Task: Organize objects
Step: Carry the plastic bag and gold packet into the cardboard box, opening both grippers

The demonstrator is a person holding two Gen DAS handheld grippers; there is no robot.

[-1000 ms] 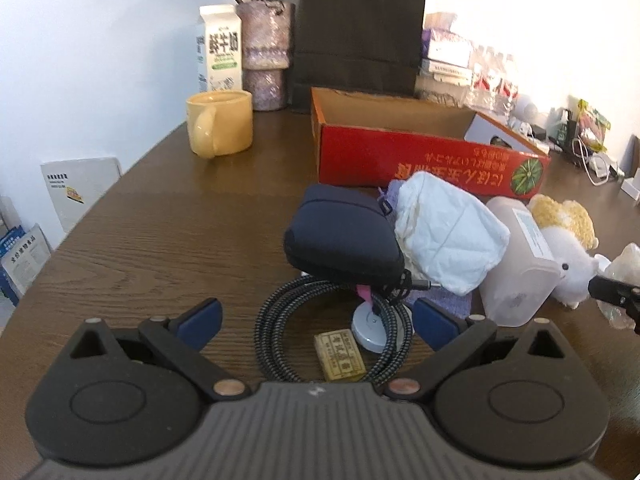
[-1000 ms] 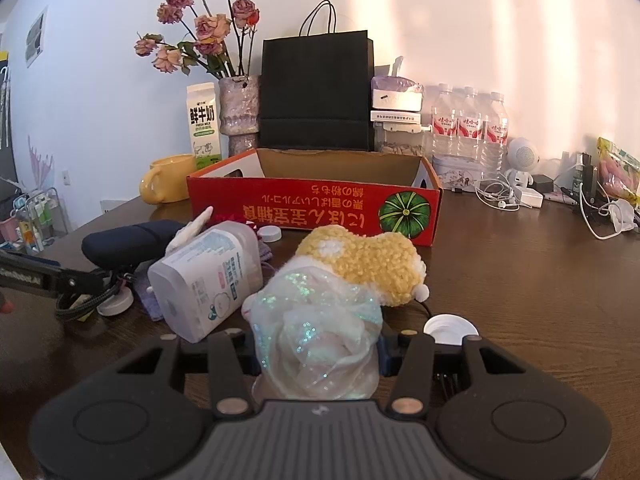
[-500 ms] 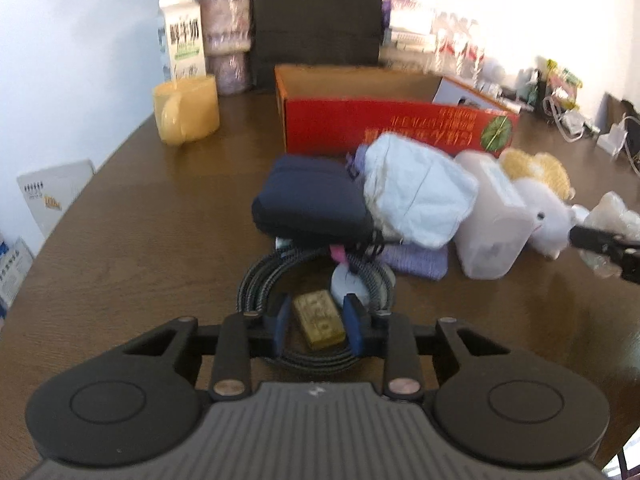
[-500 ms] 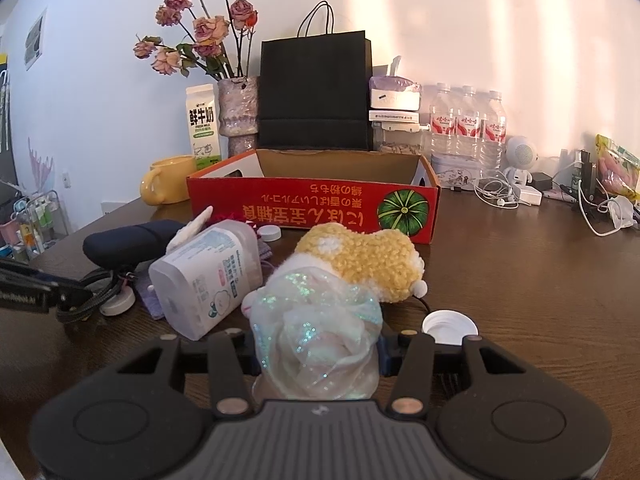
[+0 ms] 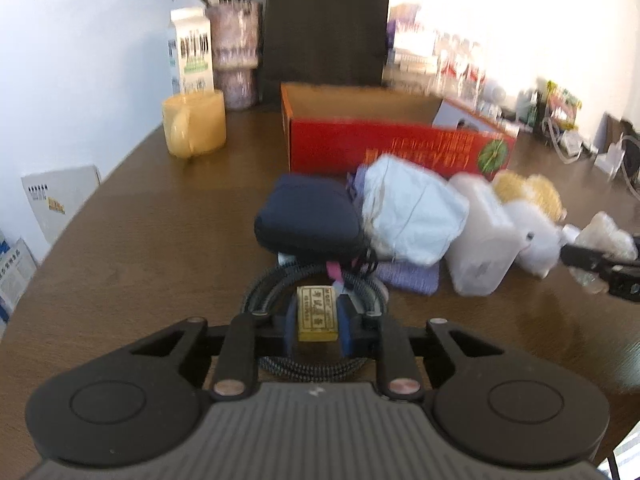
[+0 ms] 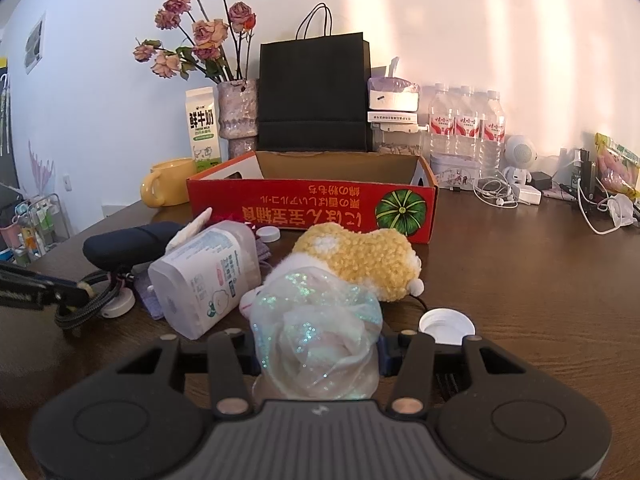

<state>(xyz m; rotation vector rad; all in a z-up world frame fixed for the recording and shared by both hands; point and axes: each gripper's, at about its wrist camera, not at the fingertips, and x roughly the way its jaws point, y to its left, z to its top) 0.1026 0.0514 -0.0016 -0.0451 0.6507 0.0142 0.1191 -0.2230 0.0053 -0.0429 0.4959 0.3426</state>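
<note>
Left wrist view: my left gripper (image 5: 316, 326) is closing its blue pads on the small yellow block (image 5: 316, 315), stiff and light, inside the braided cable coil (image 5: 308, 364) at six o'clock from the red box (image 5: 384, 148).

Right wrist view: my right gripper (image 6: 318, 350) pinches the glittery plastic wad (image 6: 316, 344), soft and slippery, best held mid-bulk, at six o'clock below the red box.

Small yellow box (image 5: 316, 314) lies flat inside coiled braided cable (image 5: 308, 364).

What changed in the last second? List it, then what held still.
The left gripper went from wide open over the coiled cable to closing on the small yellow box, which now sits between its pads. The right gripper stayed shut on the shimmery plastic wrap. The red box, bottle and plush toy did not move.
</note>
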